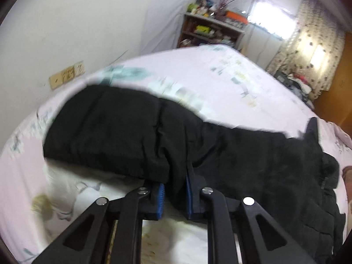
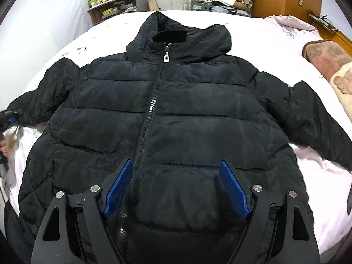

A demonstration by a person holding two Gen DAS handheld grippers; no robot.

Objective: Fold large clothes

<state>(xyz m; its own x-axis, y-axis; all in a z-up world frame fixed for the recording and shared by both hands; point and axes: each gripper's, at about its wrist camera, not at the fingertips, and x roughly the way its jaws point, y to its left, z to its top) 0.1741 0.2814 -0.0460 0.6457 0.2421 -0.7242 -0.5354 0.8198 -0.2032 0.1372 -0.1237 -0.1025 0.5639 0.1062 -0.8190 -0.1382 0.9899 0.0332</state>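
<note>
Here, left tongs pinching jacket cuff

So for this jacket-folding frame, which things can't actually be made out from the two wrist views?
- Left gripper, left wrist view: black sleeve fabric fills the gap between its pads, hiding the exact contact.
- Same gripper, right wrist view: only a blurred sliver at the left edge.
- Jacket hem, right wrist view: covered by the open right gripper.
- Shelf items: too small and blurred.

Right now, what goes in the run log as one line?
left tongs: shut on sleeve | right tongs: open over jacket | jacket: zipped, flat on bed, unfolded
</note>
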